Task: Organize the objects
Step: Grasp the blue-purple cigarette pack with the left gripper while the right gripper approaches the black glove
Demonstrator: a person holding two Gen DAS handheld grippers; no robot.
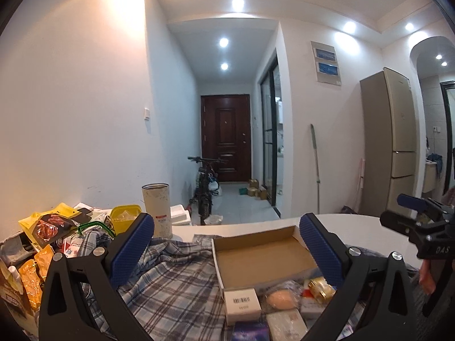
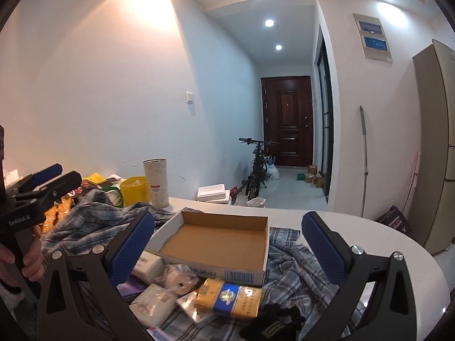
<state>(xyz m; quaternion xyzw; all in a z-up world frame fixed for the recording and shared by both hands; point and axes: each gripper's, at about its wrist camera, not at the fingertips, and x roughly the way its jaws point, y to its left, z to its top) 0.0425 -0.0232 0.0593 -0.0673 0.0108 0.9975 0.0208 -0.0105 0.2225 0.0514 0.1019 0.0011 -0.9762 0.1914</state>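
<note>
An empty open cardboard box (image 1: 264,258) (image 2: 219,244) lies on a plaid cloth (image 1: 173,281) (image 2: 290,258) on the white table (image 1: 358,224) (image 2: 369,227). In front of it lie small items: a white barcode box (image 1: 241,304), a wrapped orange item (image 1: 280,298), a gold and blue pack (image 2: 230,298), white packets (image 2: 155,301) and a black item (image 2: 273,324). My left gripper (image 1: 226,244) is open above the cloth and box; it also shows in the right wrist view (image 2: 54,179). My right gripper (image 2: 227,241) is open over the box; it also shows in the left wrist view (image 1: 412,210).
Snack bags (image 1: 48,227), a yellow tub (image 1: 125,216) (image 2: 135,187) and a tall white canister (image 1: 157,207) (image 2: 156,182) stand at the table's left. Beyond are a hallway with a bicycle (image 1: 204,187), a door, a fridge (image 1: 389,142) and a mop (image 1: 315,156).
</note>
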